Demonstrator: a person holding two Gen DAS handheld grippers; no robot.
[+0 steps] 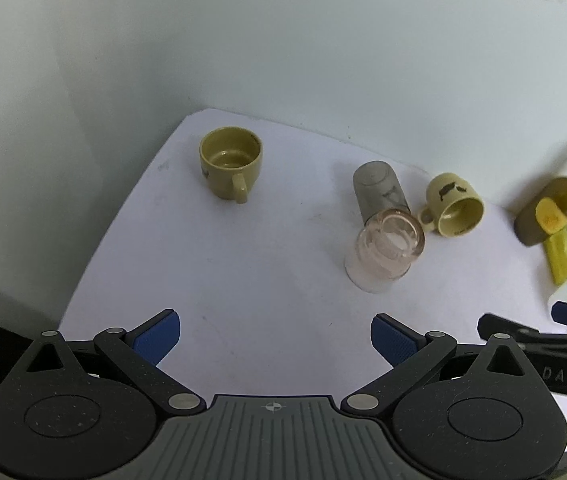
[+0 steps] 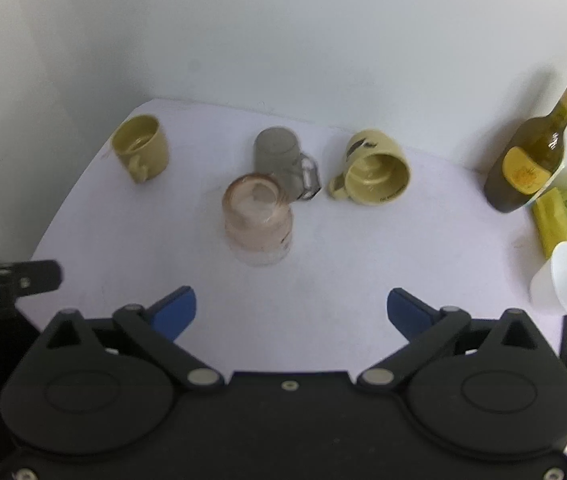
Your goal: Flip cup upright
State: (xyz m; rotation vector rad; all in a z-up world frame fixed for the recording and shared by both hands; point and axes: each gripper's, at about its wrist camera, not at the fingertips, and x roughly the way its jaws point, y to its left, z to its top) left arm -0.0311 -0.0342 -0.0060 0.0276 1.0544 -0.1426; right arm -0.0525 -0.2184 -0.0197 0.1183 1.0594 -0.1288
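Note:
On the white table [image 1: 243, 272] a pinkish clear glass [image 1: 383, 248] stands upside down; it also shows in the right wrist view [image 2: 257, 220]. Behind it a grey glass mug [image 1: 377, 190] [image 2: 279, 156] stands upside down. A yellow mug [image 1: 455, 204] [image 2: 375, 172] lies on its side, mouth toward me. Another yellow mug [image 1: 231, 162] [image 2: 141, 148] stands upright at the far left. My left gripper [image 1: 275, 340] is open and empty, short of the glass. My right gripper [image 2: 291, 312] is open and empty, also short of it.
An olive-green bottle [image 2: 531, 160] [image 1: 555, 204] stands at the right by the wall. Yellow packets [image 2: 563, 220] and a white paper cup [image 2: 563, 284] on its side lie at the right edge. The walls close the back and left.

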